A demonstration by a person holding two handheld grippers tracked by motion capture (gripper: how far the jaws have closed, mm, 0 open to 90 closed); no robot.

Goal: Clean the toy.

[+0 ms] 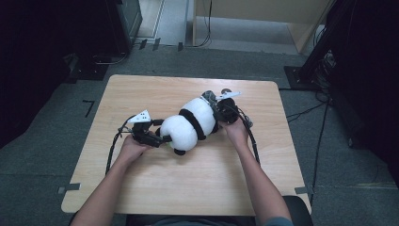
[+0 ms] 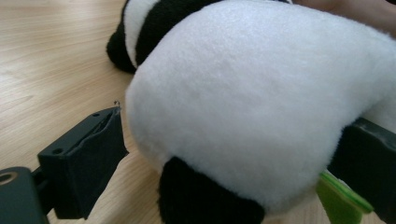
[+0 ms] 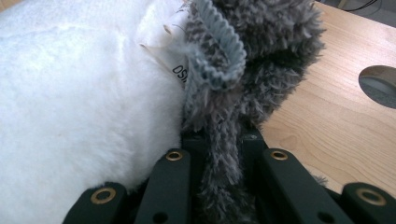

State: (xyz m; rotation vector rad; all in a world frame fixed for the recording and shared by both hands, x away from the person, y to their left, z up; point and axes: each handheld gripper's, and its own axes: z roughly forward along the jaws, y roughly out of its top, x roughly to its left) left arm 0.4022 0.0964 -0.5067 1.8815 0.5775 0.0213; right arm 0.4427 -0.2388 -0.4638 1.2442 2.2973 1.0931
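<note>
**Panda between my two grippers**

Grey carpet surrounds the light wooden table [image 1: 141,188] where I am working, with dark equipment stands at both sides of the room and cables trailing across the floor. On the tabletop a black-and-white panda plush [image 1: 190,125] lies on its side, running diagonally from near my left hand up toward my right.

My left gripper [image 1: 151,136] sits at the lower-left end of the toy. Through the left gripper view its jaws stand wide apart, one on each side of the round white body [image 2: 252,107]. The left jaw stands clear of the fur with wood showing in the gap; the right jaw sits just beside the fur, and I cannot tell whether it touches. A green tag [image 2: 341,200] pokes out by that right jaw, and a black patch of the toy lies low between the jaws.

My right gripper [image 1: 221,110] is at the upper-right end. In the right gripper view its jaws are closed tight on a strip of shaggy grey fabric [image 3: 224,168], which rises into a fuzzy grey piece with a knitted cuff [image 3: 219,51]. A white label [image 3: 163,46] with printed letters lies against the panda's white fur beside it. A round hole in the tabletop [image 3: 380,84] shows at the right.
</note>
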